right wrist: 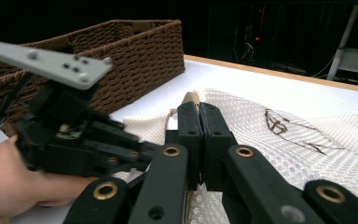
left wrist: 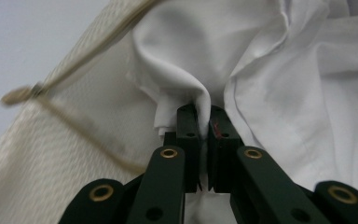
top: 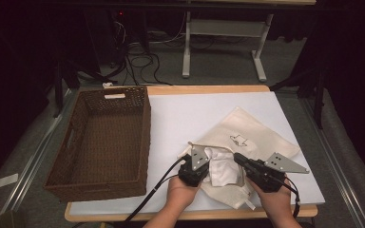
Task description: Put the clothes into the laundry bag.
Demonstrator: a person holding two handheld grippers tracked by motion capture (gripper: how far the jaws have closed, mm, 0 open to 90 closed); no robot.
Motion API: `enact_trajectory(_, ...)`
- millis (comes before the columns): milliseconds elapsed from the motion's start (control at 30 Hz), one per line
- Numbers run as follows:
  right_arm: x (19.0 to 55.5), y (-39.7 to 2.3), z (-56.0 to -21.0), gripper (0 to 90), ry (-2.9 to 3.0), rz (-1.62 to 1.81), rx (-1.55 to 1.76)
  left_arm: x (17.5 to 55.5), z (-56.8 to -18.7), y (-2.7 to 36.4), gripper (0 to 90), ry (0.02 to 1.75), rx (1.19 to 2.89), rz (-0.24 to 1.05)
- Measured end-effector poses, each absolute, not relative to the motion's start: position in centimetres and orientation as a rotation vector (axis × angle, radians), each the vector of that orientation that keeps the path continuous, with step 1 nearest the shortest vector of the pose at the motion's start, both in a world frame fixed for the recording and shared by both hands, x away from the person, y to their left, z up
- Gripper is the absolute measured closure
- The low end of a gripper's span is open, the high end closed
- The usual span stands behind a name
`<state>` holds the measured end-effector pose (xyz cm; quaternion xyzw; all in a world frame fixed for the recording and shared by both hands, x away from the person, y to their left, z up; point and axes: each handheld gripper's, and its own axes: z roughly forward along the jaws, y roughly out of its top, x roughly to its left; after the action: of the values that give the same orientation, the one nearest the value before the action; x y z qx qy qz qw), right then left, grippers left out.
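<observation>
White cloth (left wrist: pixel 279 88) is pinched in the left tongs (left wrist: pixel 204 116): in the left gripper view a raised fold of it runs down between the 2 black jaws, which press on it from both sides. No earlier state logged here. On the high view the left tongs (top: pixel 196 164) sit at about 6 o'clock on the surface (top: pixel 180 114), their grey plate up, with the white cloth (top: pixel 221 166) just at their 3 o'clock, bunched at the mouth of a cream drawstring bag (top: pixel 252 135).

Right tongs (right wrist: pixel 199 116): jaws pressed together, and at their tips a cream edge of the bag mouth with its drawstring (right wrist: pixel 172 119) is caught between them. On the high view the right tongs (top: pixel 240 159) lie at the cloth's 3 o'clock, so the 2 tongs flank the cloth at the bag opening. 1 hand (top: pixel 183 192) holds the left tool, the other hand (top: pixel 278 202) the right, both entering from 6 o'clock.

Bag lies flat, running from the opening toward 1 o'clock, with a small dark line drawing (top: pixel 239 139) on its upper face; weave shows as a fine mesh in the right gripper view (right wrist: pixel 307 154).

Brown woven basket (top: pixel 76 142) stands at 9 o'clock of the tongs, on the left side of the surface, near the bag but not touching it.
</observation>
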<state>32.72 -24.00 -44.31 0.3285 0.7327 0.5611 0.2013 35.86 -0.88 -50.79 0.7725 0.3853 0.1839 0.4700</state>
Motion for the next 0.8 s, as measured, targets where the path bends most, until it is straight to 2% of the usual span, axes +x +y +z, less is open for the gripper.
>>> enact_trajectory(300,32.7,-24.5,-44.3,89.6,2.034,1.583,0.921,38.6,-50.5,-3.9,85.2,0.963,1.869,0.472)
enact_trajectory(533,32.6,-24.5,-44.3,89.6,2.039,1.576,0.922,37.1,-50.4,-1.2,72.8,0.945,1.822,0.505)
enact_trajectory(600,32.6,-24.4,-44.3,89.6,2.042,1.576,0.920,36.4,-50.3,-0.3,71.9,0.934,1.793,0.516)
enact_trajectory(800,32.5,-24.3,-44.3,89.6,2.043,1.565,0.916,34.7,-50.4,1.8,60.8,0.896,1.753,0.483)
